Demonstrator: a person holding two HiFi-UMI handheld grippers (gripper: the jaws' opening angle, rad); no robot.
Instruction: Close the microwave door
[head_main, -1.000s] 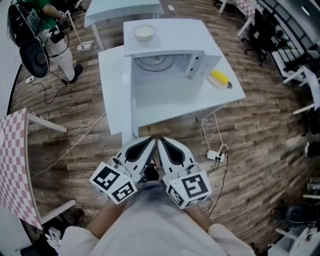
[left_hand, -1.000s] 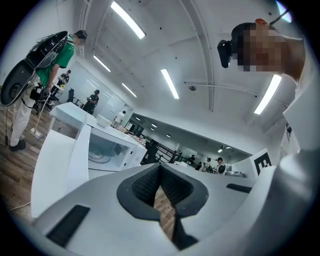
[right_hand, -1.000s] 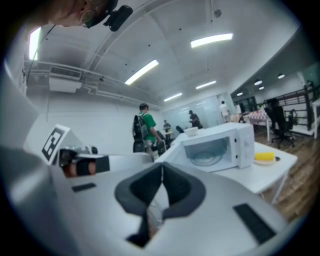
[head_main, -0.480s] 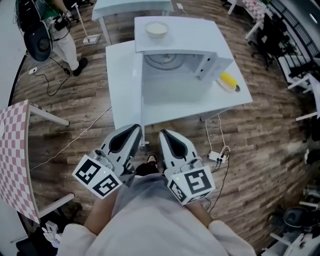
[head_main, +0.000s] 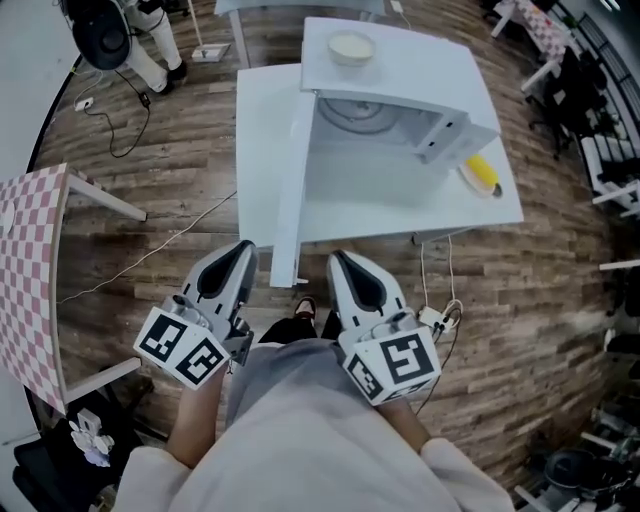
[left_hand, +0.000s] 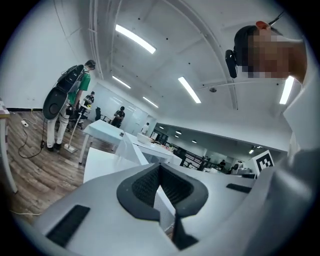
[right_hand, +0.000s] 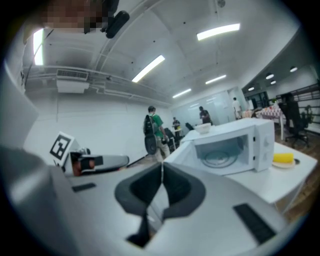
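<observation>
The white microwave (head_main: 400, 110) stands on a white table (head_main: 430, 205), its cavity and glass turntable in sight. Its door (head_main: 290, 185) is swung wide open to the left and points toward me. Both grippers hang low, close to my body and short of the table's near edge. My left gripper (head_main: 242, 252) is shut and empty, just left of the door's free end. My right gripper (head_main: 338, 262) is also shut and empty, to the right of that end. The right gripper view shows the microwave (right_hand: 235, 145) ahead; the left gripper view shows the door (left_hand: 131, 150) edge-on.
A white bowl (head_main: 351, 47) sits on top of the microwave. A yellow item on a plate (head_main: 482, 175) lies on the table to its right. A pink checkered table (head_main: 30, 280) stands at left, cables (head_main: 435, 315) lie on the floor, and a person (left_hand: 70, 100) stands beyond.
The two grippers, touching side by side a second ago, have drawn apart, the left one going left. The microwave and table have slid right and up in the head view. Both stay shut.
</observation>
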